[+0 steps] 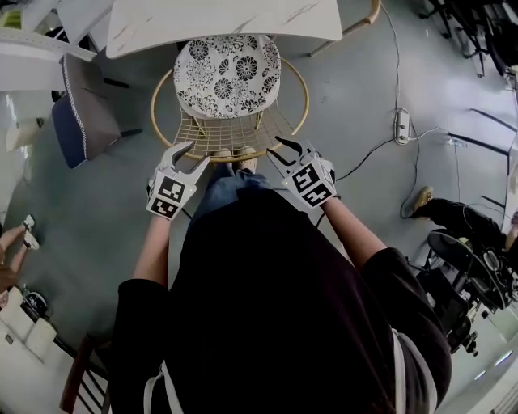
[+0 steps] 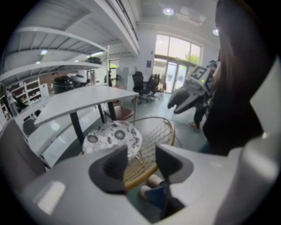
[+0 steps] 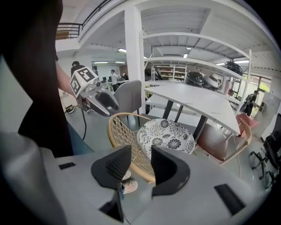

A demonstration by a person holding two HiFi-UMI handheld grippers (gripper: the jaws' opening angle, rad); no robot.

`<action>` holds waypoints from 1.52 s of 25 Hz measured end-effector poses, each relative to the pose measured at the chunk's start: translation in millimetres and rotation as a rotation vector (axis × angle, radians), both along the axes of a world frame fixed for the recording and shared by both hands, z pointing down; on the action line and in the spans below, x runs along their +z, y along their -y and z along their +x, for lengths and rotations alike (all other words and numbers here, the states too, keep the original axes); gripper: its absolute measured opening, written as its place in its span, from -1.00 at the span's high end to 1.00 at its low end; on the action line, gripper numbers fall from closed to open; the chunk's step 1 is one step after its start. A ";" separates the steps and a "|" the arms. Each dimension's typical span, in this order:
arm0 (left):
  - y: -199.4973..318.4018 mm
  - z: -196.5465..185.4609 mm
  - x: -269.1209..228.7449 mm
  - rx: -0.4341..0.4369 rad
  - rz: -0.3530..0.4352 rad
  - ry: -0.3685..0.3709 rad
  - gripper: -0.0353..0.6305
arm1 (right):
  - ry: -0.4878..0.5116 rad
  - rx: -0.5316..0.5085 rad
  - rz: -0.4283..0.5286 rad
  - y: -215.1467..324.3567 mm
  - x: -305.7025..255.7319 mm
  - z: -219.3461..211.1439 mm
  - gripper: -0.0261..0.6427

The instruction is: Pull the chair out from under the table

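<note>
The chair has a gold wire back (image 1: 231, 136) and a black-and-white floral cushion (image 1: 229, 74); its front is tucked under the white table (image 1: 222, 24). My left gripper (image 1: 197, 154) hangs open just short of the left part of the back rim. My right gripper (image 1: 277, 147) is open at the right part of that rim. Neither holds anything. In the left gripper view the open gripper (image 2: 140, 162) frames the wire back (image 2: 153, 136). In the right gripper view the gripper (image 3: 141, 167) stands open over the rim (image 3: 131, 149), with the cushion (image 3: 167, 134) beyond.
A grey chair (image 1: 81, 113) stands to the left of the table. A power strip (image 1: 401, 125) with cables lies on the floor to the right. A brown chair (image 3: 219, 140) sits at the table's far side. The person's shoes (image 1: 235, 162) are right behind the chair.
</note>
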State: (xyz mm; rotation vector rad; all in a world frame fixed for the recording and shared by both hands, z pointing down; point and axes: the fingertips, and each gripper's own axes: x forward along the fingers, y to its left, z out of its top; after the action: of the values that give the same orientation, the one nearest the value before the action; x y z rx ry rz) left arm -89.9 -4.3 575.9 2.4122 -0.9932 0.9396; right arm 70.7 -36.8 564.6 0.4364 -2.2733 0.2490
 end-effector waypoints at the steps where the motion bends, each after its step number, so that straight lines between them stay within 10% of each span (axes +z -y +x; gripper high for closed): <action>1: -2.6 0.1 4.6 0.022 -0.021 0.005 0.27 | -0.010 -0.005 -0.013 -2.9 3.6 0.8 0.56; 10: -24.3 0.9 49.1 0.312 -0.136 0.203 0.06 | -0.167 -0.130 -0.034 -22.0 42.4 5.3 0.39; 19: -32.0 1.5 97.0 0.670 -0.097 0.542 0.04 | -0.454 -0.478 0.191 -27.2 84.8 0.8 0.36; 30: -26.7 -7.7 132.0 0.780 -0.123 0.721 0.22 | -0.731 -0.730 0.337 -12.9 137.1 0.6 0.36; 38: -32.3 -2.6 131.9 0.796 -0.067 0.672 0.67 | -0.729 -0.698 0.290 -14.0 145.9 -0.4 0.37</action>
State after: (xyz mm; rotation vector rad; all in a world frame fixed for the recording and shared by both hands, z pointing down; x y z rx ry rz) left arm -92.5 28.0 707.9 2.4799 -0.0922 2.0952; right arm 70.3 -22.8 710.5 -0.1375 -1.6032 -0.5220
